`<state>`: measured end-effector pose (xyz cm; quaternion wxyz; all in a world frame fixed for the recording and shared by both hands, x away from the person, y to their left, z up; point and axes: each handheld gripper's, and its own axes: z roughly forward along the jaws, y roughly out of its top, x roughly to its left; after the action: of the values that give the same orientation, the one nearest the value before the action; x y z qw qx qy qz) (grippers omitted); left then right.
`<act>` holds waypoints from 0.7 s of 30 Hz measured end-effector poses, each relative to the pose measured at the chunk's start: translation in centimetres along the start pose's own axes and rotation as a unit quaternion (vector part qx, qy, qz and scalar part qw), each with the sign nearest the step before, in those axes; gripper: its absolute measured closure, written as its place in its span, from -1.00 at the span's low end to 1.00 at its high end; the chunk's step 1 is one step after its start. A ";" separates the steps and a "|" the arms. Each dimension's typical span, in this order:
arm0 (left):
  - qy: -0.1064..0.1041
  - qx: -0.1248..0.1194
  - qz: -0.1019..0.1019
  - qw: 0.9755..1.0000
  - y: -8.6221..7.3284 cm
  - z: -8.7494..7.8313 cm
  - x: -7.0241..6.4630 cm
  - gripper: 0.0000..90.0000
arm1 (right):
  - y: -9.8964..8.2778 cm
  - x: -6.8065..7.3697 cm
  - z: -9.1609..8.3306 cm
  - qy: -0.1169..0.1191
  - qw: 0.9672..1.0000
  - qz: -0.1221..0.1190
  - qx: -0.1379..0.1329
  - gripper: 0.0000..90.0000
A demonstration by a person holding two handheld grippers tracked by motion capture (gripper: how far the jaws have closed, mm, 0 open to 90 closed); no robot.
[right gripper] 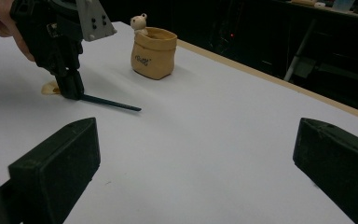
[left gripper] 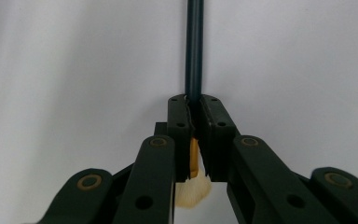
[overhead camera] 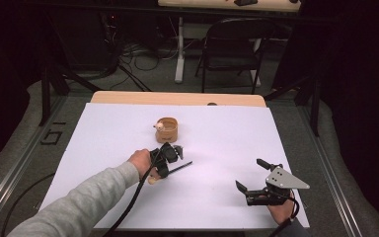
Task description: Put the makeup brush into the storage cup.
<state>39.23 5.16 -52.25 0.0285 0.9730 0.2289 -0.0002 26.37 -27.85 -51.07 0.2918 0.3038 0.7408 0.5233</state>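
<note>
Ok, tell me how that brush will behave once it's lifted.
The brush has a thin, straight handle, so probably stiff and light. The left gripper clamps it near the bristle end, so it may droop. Being round, it could roll if dropped.

I count two tools, my left tool (overhead camera: 170, 157) and my right tool (overhead camera: 251, 176). One dark brush (overhead camera: 177, 168) lies on the white surface (overhead camera: 227, 133). One tan pouch-shaped holder (overhead camera: 167, 130) stands there, with one small bear figure (overhead camera: 158, 127) on its rim.
</note>
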 end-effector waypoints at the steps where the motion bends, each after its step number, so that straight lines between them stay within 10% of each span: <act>1: -0.002 -0.004 0.000 1.000 -0.1 0.0 0.0 0.86 | 0.0 0.0 0.0 -0.001 1.000 0.002 -0.004 -1.00; 21: 0.016 -0.029 0.078 0.996 -0.8 -2.8 -1.2 0.86 | 0.2 0.0 0.1 0.005 1.000 -0.001 0.011 -1.00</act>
<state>37.74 5.49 -49.50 0.0532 0.9865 0.1529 0.0243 26.43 -27.72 -50.86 0.2852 0.3042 0.7483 0.5160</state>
